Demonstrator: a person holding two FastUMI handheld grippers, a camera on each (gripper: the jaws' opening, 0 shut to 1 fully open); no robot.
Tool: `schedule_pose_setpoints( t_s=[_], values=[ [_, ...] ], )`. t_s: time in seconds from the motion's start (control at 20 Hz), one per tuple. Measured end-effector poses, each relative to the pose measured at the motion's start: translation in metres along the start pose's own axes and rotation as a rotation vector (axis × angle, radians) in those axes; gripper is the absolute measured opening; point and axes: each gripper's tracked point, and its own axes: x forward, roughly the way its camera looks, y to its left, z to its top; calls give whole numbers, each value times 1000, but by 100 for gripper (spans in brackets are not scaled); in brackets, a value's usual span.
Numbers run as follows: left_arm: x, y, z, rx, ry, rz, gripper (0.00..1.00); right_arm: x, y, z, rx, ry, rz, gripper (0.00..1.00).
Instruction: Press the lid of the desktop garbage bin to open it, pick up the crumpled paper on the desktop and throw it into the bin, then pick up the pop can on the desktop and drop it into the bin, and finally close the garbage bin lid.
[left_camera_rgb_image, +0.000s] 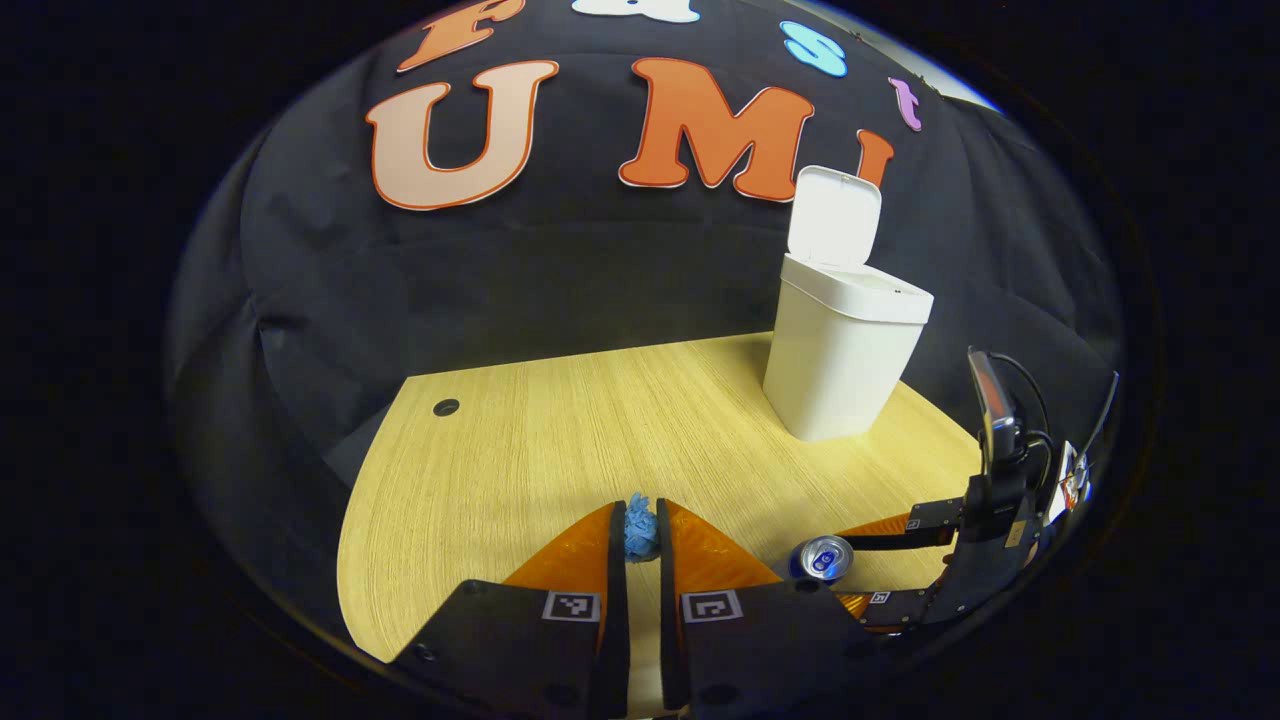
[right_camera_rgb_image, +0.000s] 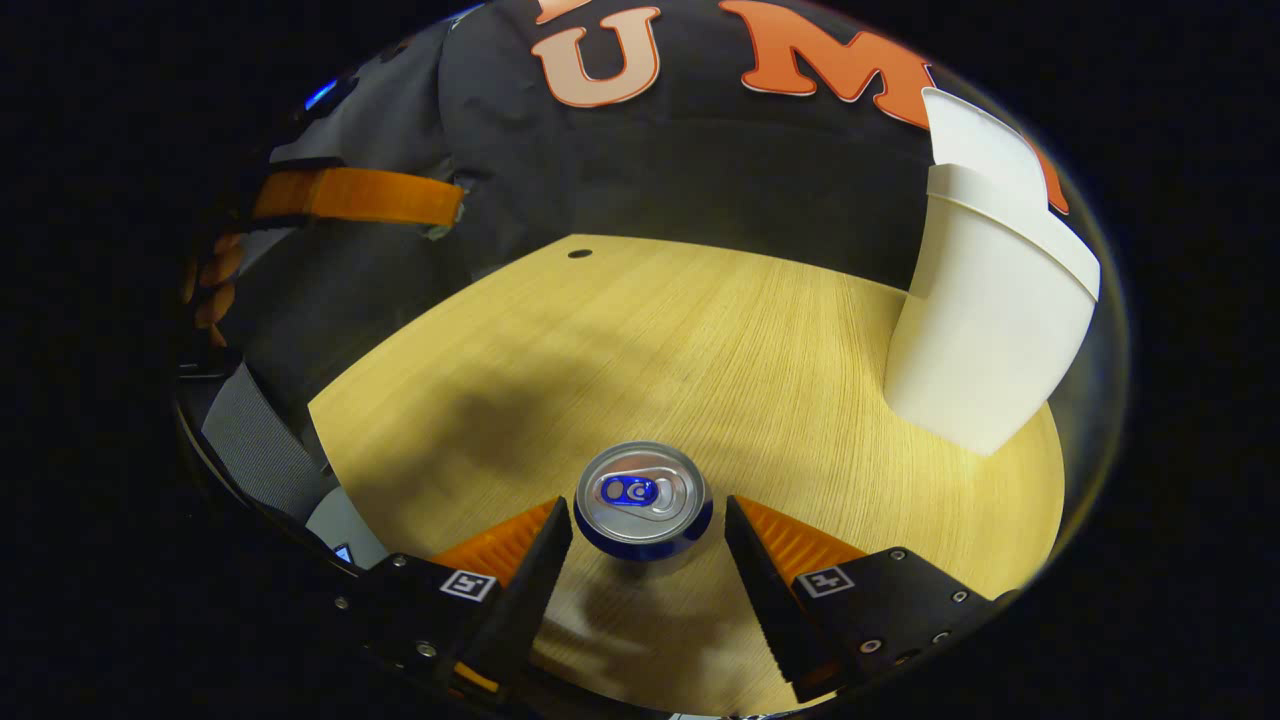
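The crumpled paper (left_camera_rgb_image: 640, 528) is a small blue ball, pinched between the fingers of the left gripper (left_camera_rgb_image: 641, 535), which are almost closed on it from both sides. It sits low, just over the counter (left_camera_rgb_image: 560, 440), near its front edge.

The pop can (right_camera_rgb_image: 643, 500) stands upright on the counter, a little to the right of the paper. In the right gripper view it stands between the wide-open fingers of the right gripper (right_camera_rgb_image: 648, 525). There is a gap on each side, so the fingers do not touch the can.

Farther back stands the white garbage bin (left_camera_rgb_image: 845, 355), on the right part of the counter, well apart from the can. Its lid (left_camera_rgb_image: 833, 215) is flipped up, so the bin is open.

A small dark hole (left_camera_rgb_image: 446, 407) is in the counter at the far left.
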Motion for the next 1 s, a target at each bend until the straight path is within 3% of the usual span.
schedule_pose_setpoints(
  t_s=[0.15, 0.7, 1.0],
  values=[
    [-4, 3, 0, -7, -6, 7, 16, 4, 1, -3, 1, 7, -3, 82],
    [-11, 13, -5, -10, -27, 13, 16, -20, -9, 17, 6, -26, -56, 79],
    [-3, 0, -4, 22, -34, -30, 16, -45, -26, 39, 64, -69, -113, 79]
  ],
)
